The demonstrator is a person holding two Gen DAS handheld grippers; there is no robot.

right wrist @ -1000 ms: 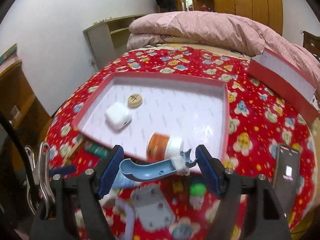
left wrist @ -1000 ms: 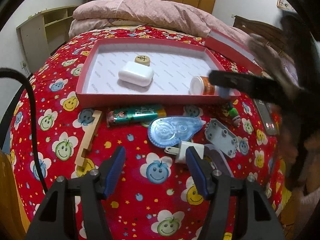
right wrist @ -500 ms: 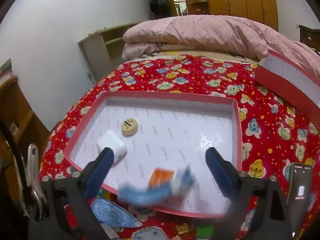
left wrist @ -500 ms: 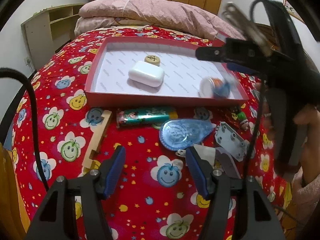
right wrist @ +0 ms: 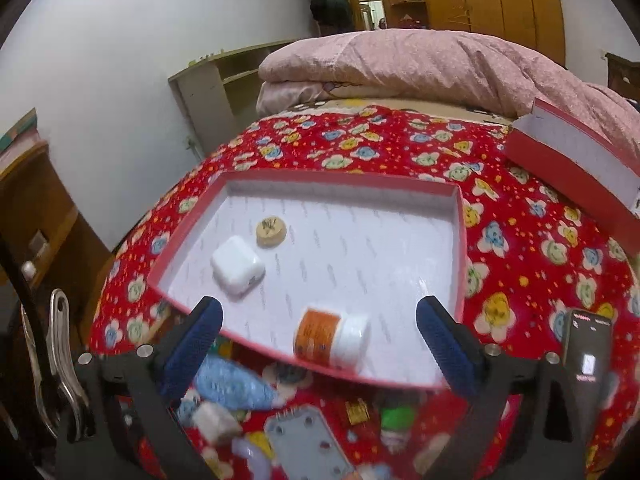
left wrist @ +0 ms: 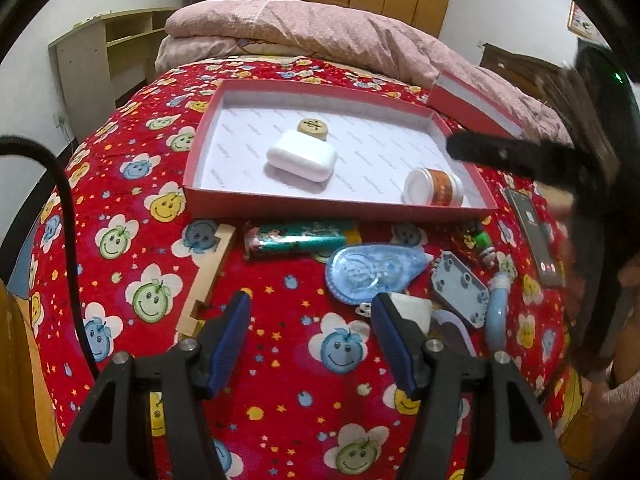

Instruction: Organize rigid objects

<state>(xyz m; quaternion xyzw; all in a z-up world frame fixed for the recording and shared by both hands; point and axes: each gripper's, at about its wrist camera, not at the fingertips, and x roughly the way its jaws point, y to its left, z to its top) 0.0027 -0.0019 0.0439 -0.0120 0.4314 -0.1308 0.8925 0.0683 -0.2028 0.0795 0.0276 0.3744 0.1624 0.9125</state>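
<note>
Even indoor light, strong fisheye edge warp, motion blur low in right view.

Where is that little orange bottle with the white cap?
In both views, the orange bottle lies on its side in the red tray's near right corner, right of the white case.

I can read no word or number anywhere. The round wooden piece (left wrist: 312,127) near the far edge of the red tray (left wrist: 320,208) carries a dark carved mark I cannot make out, and print on the orange bottle label (right wrist: 320,336) is blurred.
</note>
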